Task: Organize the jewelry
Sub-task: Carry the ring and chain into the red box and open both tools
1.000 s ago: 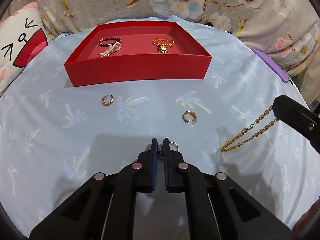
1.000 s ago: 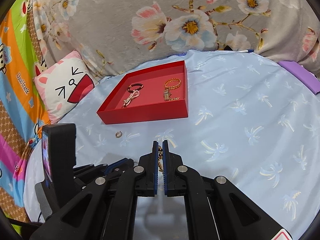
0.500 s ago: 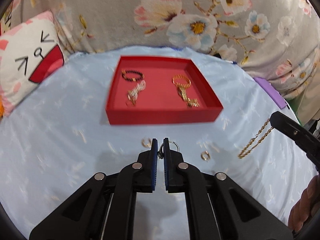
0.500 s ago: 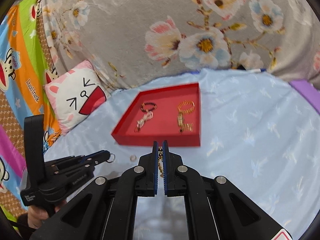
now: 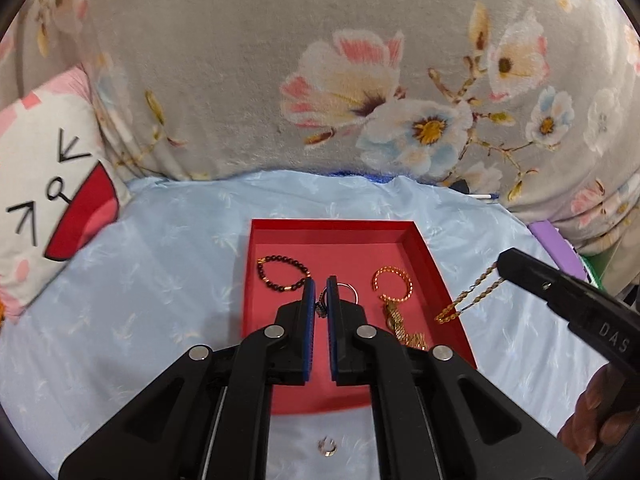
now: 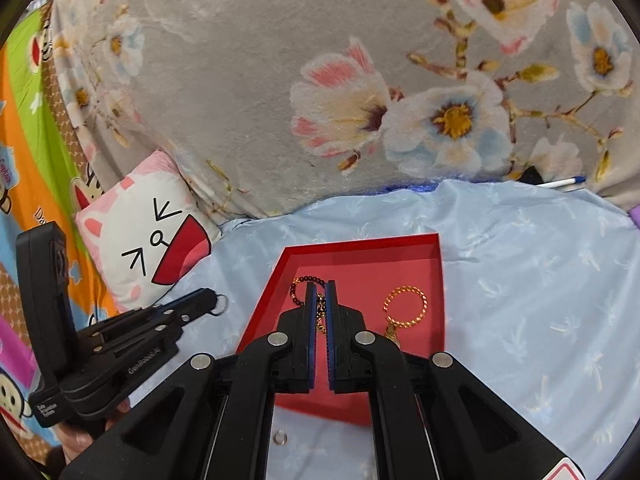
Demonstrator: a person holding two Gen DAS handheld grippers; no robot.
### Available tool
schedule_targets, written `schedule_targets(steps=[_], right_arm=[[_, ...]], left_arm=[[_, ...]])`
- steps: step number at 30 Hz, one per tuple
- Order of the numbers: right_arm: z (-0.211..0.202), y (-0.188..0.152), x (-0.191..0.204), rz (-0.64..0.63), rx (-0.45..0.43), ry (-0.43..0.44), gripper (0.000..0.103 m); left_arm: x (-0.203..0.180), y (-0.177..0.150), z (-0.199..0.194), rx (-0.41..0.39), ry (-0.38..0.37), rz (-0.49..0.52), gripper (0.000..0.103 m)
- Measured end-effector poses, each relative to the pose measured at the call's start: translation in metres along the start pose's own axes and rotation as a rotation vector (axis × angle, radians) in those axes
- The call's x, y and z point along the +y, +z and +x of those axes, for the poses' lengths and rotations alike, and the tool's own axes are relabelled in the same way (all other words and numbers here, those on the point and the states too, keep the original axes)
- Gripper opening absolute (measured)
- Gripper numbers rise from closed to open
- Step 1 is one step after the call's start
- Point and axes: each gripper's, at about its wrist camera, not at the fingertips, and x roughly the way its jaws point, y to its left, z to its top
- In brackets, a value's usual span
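Left claw (image 5: pixel 320 286) around silver ring (image 5: pixel 346 292)

Both wrist views look steeply down, close; both share the red tray (image 5: pixel 448 280) (image 6: pixel 260 304).

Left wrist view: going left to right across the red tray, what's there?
Dark bead bracelet → silver ring held in the left gripper → gold bracelet → gold chain dangling from the right gripper.
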Motion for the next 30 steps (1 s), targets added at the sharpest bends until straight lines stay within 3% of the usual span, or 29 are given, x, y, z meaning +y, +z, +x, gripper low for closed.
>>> schedule_targets(steps=[11, 18, 20, 26, 30], right_arm=[[0.091, -0.006, -0.006, -0.047, 0.098, -0.07, 0.003], [0.12, -0.01, -0.017, -0.049, 0.13, -0.083, 0.004], [0.121, -0.011, -0.02, -0.045, 0.125, -0.082, 0.009], [0.114, -0.014, -0.023, -0.054, 0.097, -0.094, 0.015], [0.097, -0.018, -0.022, -0.063, 0.058, -0.092, 0.019]], left_arm=[[0.002, 0.0, 0.089, 0.112, 0.031, 0.002, 0.005], [0.006, -0.004, 0.128, 0.171, 0.06, -0.006, 0.006], [0.008, -0.005, 0.135, 0.178, 0.068, -0.02, 0.007], [0.008, -0.005, 0.136, 0.15, 0.1, -0.021, 0.031], [0.004, -0.004, 0.122, 0.12, 0.108, -0.009, 0.033]])
